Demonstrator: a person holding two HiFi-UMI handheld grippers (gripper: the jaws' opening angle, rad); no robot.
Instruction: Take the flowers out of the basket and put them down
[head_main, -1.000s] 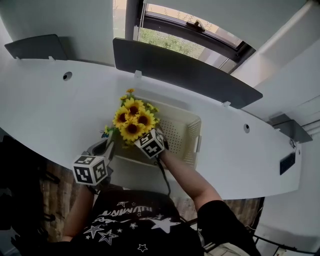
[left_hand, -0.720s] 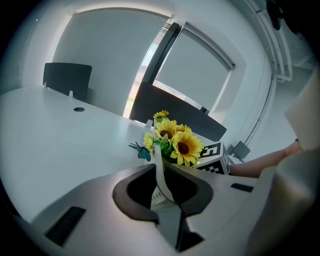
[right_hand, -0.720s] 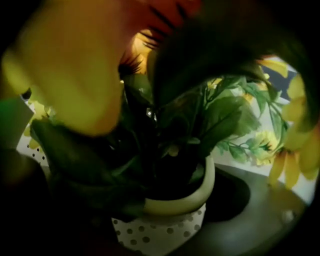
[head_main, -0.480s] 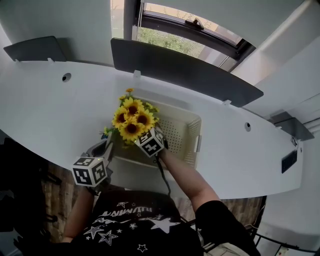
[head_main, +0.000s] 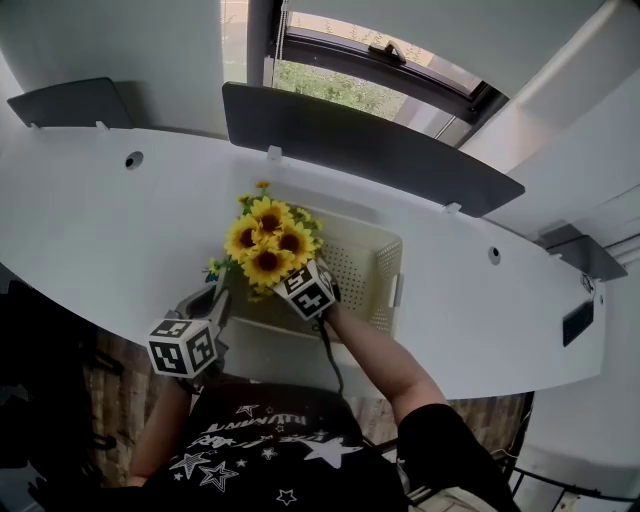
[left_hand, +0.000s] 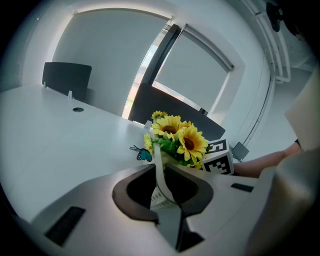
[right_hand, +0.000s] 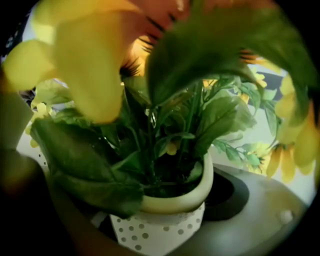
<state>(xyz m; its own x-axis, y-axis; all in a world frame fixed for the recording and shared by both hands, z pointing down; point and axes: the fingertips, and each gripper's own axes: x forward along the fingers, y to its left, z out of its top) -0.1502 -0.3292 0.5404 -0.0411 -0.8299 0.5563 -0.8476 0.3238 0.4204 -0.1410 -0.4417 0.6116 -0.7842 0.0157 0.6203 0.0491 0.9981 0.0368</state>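
Observation:
A bunch of yellow sunflowers (head_main: 268, 243) stands over the left end of the cream perforated basket (head_main: 372, 268). The stems sit in a white dotted pot (right_hand: 160, 227) with a cream rim. My right gripper (right_hand: 150, 210) is shut on that pot, one jaw on each side. In the head view only its marker cube (head_main: 306, 290) shows, and the blooms hide the pot. My left gripper (left_hand: 159, 172) is shut on the basket's thin left wall (left_hand: 161, 186). The sunflowers (left_hand: 180, 137) and a small blue butterfly (left_hand: 144, 154) rise just beyond it.
The basket rests near the front edge of a curved white desk (head_main: 110, 215). Dark divider panels (head_main: 370, 150) stand along the back under a window. Two cable holes (head_main: 134, 160) pierce the desktop. The person's forearm (head_main: 375, 350) reaches in from below.

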